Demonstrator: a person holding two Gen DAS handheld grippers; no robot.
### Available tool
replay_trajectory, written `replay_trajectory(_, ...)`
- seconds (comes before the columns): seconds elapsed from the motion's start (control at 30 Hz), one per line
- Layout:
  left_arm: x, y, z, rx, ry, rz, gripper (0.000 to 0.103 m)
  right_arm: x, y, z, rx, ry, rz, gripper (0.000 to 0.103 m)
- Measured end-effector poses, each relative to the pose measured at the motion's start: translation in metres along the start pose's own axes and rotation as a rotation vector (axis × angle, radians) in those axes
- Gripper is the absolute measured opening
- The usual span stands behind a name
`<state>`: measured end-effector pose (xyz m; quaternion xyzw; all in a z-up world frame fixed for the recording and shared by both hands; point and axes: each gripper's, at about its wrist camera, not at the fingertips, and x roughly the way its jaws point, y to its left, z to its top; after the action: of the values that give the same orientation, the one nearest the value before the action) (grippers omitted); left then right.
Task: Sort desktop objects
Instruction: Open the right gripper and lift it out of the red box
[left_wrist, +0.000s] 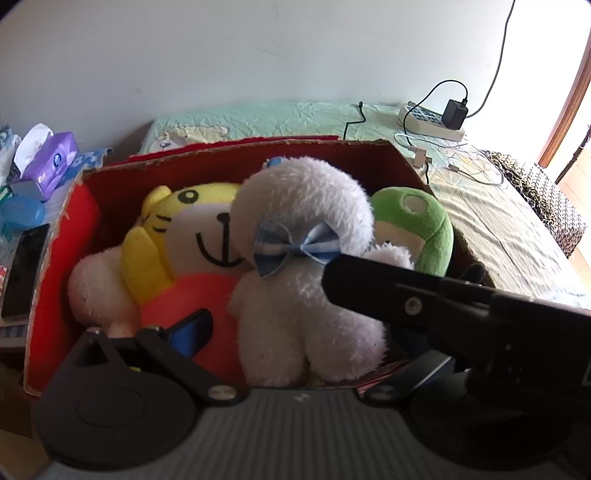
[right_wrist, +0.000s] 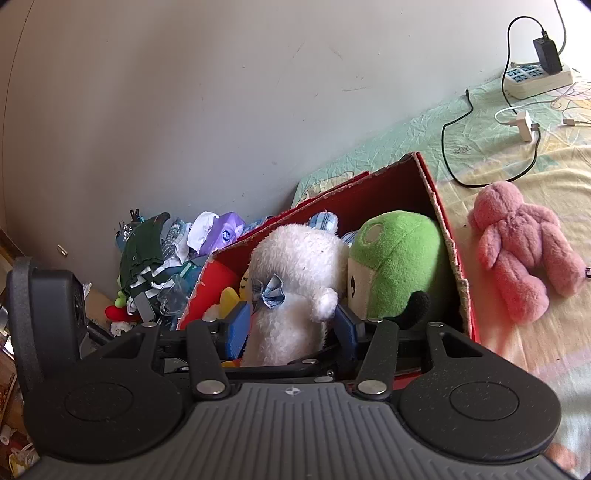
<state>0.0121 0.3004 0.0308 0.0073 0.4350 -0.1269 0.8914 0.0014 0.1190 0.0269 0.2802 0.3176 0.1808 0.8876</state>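
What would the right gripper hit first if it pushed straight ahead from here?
The white plush between the fingers of the right gripper; pushing on would likely press it toward the red box's back wall.

white plush (left_wrist: 303, 258), tiger plush (left_wrist: 192, 236), green plush (left_wrist: 417, 221) in red box (left_wrist: 55, 258).

text: none legible | tissue pack (left_wrist: 59, 158): round blue logo, wording too blurred

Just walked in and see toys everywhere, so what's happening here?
A person with a handheld tool in each hand is packing plush toys into a red cardboard box. The right tool straddles the white plush with the blue bow, beside the green frog plush. The left tool hovers open. A pink plush lies outside on the bed.
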Motion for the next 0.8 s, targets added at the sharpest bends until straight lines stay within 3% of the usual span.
replay_trajectory(0.07,-0.002,0.001,-0.001,-0.003,-0.003,0.009,0.103,-0.004,-0.002,-0.001,0.016,-0.004,-0.026,0.057)
replay_trajectory(0.27,-0.007,0.002,-0.006,-0.013,-0.033,0.039,0.103,-0.013,-0.017,-0.007,0.093,-0.018,-0.023,0.054)
replay_trajectory(0.8,-0.01,0.001,-0.024,-0.066,-0.145,0.066,0.102,-0.016,-0.018,-0.017,0.035,-0.096,0.011,0.055)
